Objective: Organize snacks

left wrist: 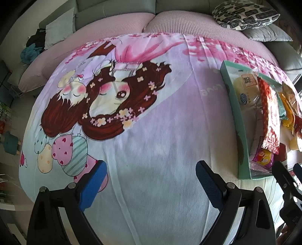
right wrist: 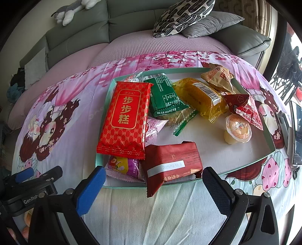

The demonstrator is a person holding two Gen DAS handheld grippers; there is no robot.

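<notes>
A shallow mint-green box (right wrist: pixel 253 164) lies on a cartoon-print blanket (right wrist: pixel 71 132) and holds several wrapped snacks. Among them are a big red packet (right wrist: pixel 124 116), a green packet (right wrist: pixel 164 96), a yellow cake pack (right wrist: pixel 202 96), a dark red packet (right wrist: pixel 169 162) hanging over the near rim, and a jelly cup (right wrist: pixel 237 130). My right gripper (right wrist: pixel 153 185) hovers open just in front of that near rim, nothing between its fingers. My left gripper (left wrist: pixel 151 179) is open over bare blanket (left wrist: pixel 151 143), with the box (left wrist: pixel 242 147) to its right.
A grey sofa (right wrist: pixel 79 32) with a patterned cushion (right wrist: pixel 181 15) and a grey cushion (right wrist: pixel 213 24) lies behind the blanket. A plush toy (right wrist: pixel 69 11) sits on the sofa back. A tablet-like device (right wrist: pixel 296 135) rests at the blanket's right edge.
</notes>
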